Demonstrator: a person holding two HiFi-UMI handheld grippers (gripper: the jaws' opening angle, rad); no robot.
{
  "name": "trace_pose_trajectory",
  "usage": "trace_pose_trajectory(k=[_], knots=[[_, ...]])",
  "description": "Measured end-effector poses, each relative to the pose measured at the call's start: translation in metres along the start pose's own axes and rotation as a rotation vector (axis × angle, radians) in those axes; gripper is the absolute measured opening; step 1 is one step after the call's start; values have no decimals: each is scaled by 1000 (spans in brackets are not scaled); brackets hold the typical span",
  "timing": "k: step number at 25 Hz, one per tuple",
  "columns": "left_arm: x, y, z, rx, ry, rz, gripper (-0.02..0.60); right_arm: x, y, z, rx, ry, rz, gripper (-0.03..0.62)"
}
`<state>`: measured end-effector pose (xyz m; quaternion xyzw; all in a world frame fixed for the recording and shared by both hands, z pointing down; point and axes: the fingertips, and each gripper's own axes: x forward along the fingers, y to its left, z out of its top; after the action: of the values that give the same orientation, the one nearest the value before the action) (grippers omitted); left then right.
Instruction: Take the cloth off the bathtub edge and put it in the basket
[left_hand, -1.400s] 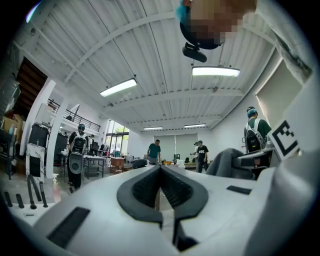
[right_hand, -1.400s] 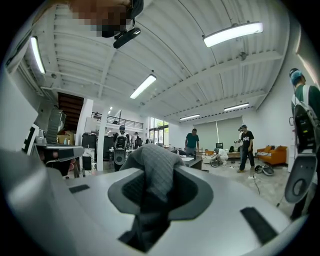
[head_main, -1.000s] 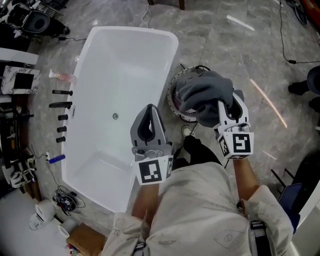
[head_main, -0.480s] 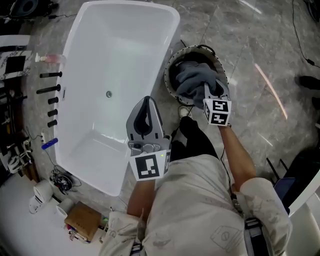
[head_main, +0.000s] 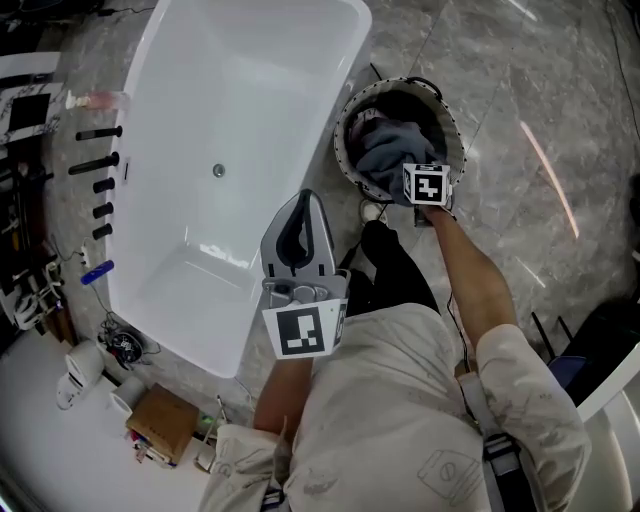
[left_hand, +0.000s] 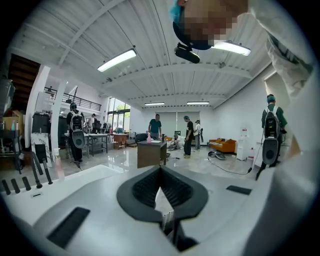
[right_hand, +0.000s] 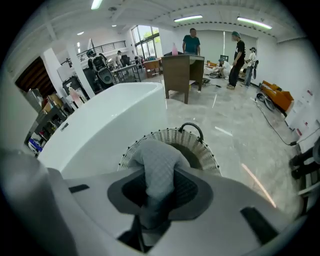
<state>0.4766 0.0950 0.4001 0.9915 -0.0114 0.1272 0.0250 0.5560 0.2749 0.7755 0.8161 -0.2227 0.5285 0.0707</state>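
Two grippers in view; grey quilted cloth (head_main: 385, 150) down in the wicker basket (head_main: 346, 128).
Right gripper (right_hand: 159, 197) points steeply down into the basket, jaws clamped on a fold of the cloth, whose bulk lies inside the rim. Basket stands just beside the white bathtub (head_main: 240, 120). Left gripper (head_main: 303, 200) hangs above the tub's rim, jaw tips together, nothing between them.

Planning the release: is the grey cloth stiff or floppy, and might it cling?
Likely floppy: the cloth drapes in folds from the right claw. Probably light, since one pinch carries it at the basket. Its quilted texture might catch on the claw briefly.
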Motion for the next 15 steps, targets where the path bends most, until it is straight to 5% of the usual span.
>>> trace_pose_trajectory(k=[9,12,15], knots=[[-3,5,-7,-12,30,13,-5,17,3,-3,14,77,-15,95],[-3,5,-8,-10,28,13,-5,15,9,-10,32,114,25,220],[-5,4,-8,-9,27,13,-5,13,11,-21,19,119,30,250]])
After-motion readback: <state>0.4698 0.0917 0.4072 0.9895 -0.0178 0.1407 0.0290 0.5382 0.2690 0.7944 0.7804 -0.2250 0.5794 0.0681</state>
